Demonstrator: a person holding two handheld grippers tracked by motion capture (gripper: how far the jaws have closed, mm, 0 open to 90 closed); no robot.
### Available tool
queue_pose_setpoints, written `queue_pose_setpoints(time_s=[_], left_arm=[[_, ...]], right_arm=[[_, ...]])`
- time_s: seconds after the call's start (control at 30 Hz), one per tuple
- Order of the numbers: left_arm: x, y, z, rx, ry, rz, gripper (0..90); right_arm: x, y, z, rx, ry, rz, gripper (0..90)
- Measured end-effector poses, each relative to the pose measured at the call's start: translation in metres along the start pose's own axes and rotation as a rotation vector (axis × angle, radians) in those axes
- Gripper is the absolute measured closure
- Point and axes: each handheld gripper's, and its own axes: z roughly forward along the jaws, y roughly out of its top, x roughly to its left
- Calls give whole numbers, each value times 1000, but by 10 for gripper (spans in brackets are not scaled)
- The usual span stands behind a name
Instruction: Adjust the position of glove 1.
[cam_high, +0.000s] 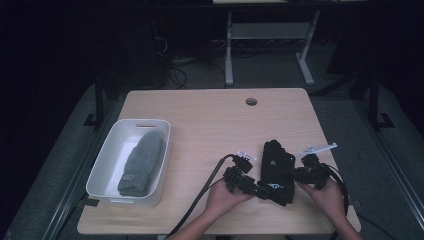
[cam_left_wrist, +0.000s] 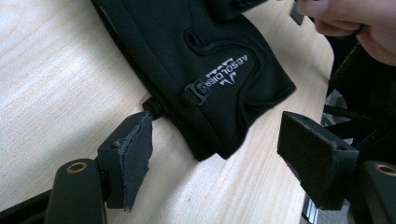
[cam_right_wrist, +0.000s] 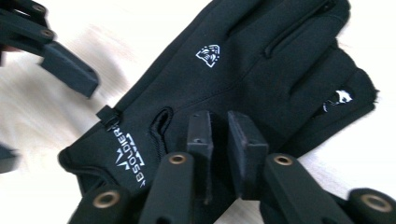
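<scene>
Glove (cam_high: 276, 170) lies flat on the surface, not yet lifted: left gripper (cam_left_wrist: 219, 149) jaws apart around its cuff, right gripper (cam_right_wrist: 219, 140) jaws nearly together over its palm, grip unclear

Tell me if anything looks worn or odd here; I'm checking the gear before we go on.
Yes: on the left tongs, the padding of one finger looks frayed and is peeling at its edges. The black glove on the table looks intact.

The black glove's (cam_left_wrist: 196, 70) fingers were cut off by the left gripper view's top edge; whether fabric was pinched by the right gripper (cam_right_wrist: 219, 135) couldn't be told.
</scene>
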Motion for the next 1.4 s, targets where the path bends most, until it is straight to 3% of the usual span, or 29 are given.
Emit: queue_pose_setpoints(time_s=[0.1, 0.17, 0.23, 0.43, 0.53, 0.67, 0.73, 0.8, 0.87, 0.93, 1.07, 1.1, 1.4], left_arm=[[1, 1, 4, 4, 14, -14, 302], [2, 2, 6, 8, 21, -17, 311], [3, 3, 10, 20, 38, -14, 327], [2, 5, 16, 37, 47, -10, 363], [0, 7, 18, 38, 81, 1, 425], [-4, 9, 20, 66, 122, 36, 498], [-8, 12, 22, 89, 156, 86, 534], [-8, 12, 22, 89, 162, 91, 564], [-9, 13, 24, 92, 166, 104, 635], [-5, 13, 25, 109, 115, 92, 724], [-2, 14, 26, 99, 93, 70, 779], [1, 14, 26, 93, 70, 52, 791], [7, 12, 23, 72, 17, 19, 831]], right_arm=[[-5, 2, -4, -40, -13, 33, 560], [-8, 3, -5, -49, -24, 46, 522], [-16, 5, -8, -72, -56, 87, 406], [-35, 15, -4, -124, -93, 155, 313], [-42, 18, 5, -87, -90, 192, 289], [-47, 21, 14, -71, -106, 196, 299], [-49, 21, 17, -61, -113, 188, 316], [-49, 20, 19, -50, -105, 197, 337], [-49, 19, 20, -51, -91, 186, 432], [-48, 18, 20, -47, -84, 184, 512], [-48, 15, 20, -72, -43, 207, 655], [-49, 14, 19, -77, -36, 214, 676], [-50, 13, 11, -132, 25, 253, 762]])
